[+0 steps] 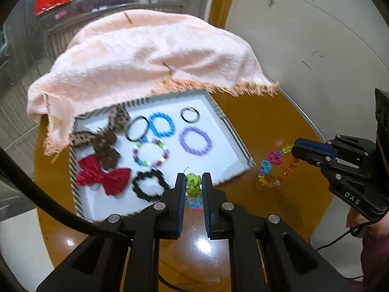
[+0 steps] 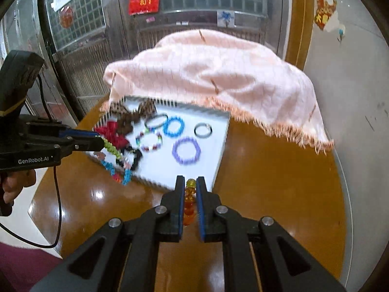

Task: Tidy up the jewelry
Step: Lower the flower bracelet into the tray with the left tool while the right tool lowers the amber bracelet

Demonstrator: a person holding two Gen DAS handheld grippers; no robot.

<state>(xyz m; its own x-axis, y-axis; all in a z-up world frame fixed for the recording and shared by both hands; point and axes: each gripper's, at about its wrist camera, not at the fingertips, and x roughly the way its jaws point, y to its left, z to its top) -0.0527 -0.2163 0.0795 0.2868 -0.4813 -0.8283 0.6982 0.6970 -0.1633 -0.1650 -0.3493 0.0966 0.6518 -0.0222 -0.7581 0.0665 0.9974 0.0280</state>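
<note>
Two bead bracelets hang from my grippers: left gripper (image 1: 192, 185) clamps the green-blue bracelet (image 2: 114, 155), right gripper (image 2: 190, 189) the orange-pink bracelet (image 1: 274, 168), above the white tray (image 1: 218, 131)

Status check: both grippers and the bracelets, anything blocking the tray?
Left gripper shut on green-blue bracelet. Right gripper shut on orange bead bracelet. Pink towel overhangs white tray's far end.

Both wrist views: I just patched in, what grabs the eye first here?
A big peach fringed towel drapes over the far end of a white tray holding bright rings and bows on the round brown table. Each gripper is shut on a beaded bracelet: the left gripper pinches a green-and-blue one, the right gripper a clear multicoloured one hanging beside the tray.
</note>
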